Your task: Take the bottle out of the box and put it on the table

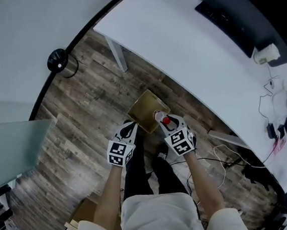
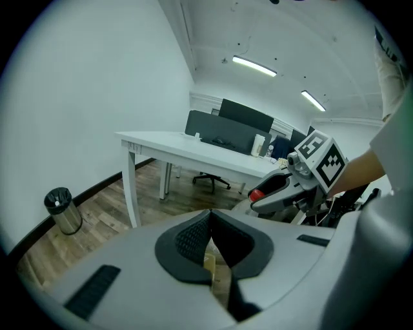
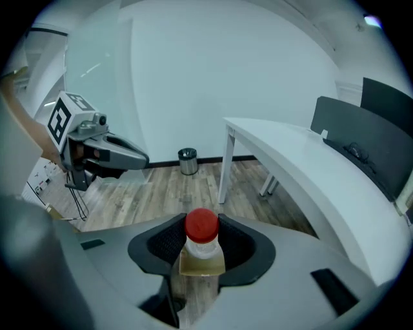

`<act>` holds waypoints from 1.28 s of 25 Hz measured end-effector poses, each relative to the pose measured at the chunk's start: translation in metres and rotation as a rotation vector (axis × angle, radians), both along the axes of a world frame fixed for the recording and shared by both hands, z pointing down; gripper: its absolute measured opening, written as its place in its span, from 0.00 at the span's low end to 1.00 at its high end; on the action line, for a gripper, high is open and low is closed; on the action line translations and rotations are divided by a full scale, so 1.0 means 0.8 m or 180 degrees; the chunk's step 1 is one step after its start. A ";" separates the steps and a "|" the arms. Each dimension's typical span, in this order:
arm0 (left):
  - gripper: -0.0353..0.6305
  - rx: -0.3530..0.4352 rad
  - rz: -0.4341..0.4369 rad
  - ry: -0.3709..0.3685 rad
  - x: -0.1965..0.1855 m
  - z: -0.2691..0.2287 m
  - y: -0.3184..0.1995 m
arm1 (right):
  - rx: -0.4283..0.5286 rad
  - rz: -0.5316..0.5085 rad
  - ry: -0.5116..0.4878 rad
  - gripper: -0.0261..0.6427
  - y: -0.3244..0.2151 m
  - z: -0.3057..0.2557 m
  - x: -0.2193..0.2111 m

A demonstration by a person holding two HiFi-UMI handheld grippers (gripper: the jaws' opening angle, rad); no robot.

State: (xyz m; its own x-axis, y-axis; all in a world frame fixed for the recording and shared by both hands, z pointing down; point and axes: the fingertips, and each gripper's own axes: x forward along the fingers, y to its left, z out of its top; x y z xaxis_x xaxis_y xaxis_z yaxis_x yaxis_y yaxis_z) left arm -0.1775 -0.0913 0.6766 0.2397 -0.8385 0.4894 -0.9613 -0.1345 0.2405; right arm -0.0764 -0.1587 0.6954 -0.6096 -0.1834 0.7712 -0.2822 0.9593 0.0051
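Jaws of right hand-held gripper point(image 3: 202, 237) clamp the bottle point(image 3: 202, 227); left hand-held gripper point(image 2: 211, 240) seemingly pinches the box point(image 1: 145, 112) edge.

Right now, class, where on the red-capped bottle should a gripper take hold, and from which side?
The neck just under the red cap, from above: the bottle stands roughly upright and narrows there, where the right gripper clamps it.

Plastic bottle point(image 3: 202, 248), matt cardboard box point(image 1: 145, 109)
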 end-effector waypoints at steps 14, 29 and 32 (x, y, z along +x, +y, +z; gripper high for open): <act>0.08 0.0288 0.0204 -0.0205 0.112 -0.143 -0.020 | 0.0132 0.0071 -0.0368 0.31 -0.018 -0.161 0.061; 0.08 0.0635 0.0346 -0.0199 0.210 -0.239 -0.086 | 0.0280 0.0132 -0.0877 0.31 -0.055 -0.296 0.135; 0.08 0.0690 0.0483 -0.0270 0.225 -0.249 -0.103 | 0.0317 0.0268 -0.0936 0.31 -0.076 -0.310 0.149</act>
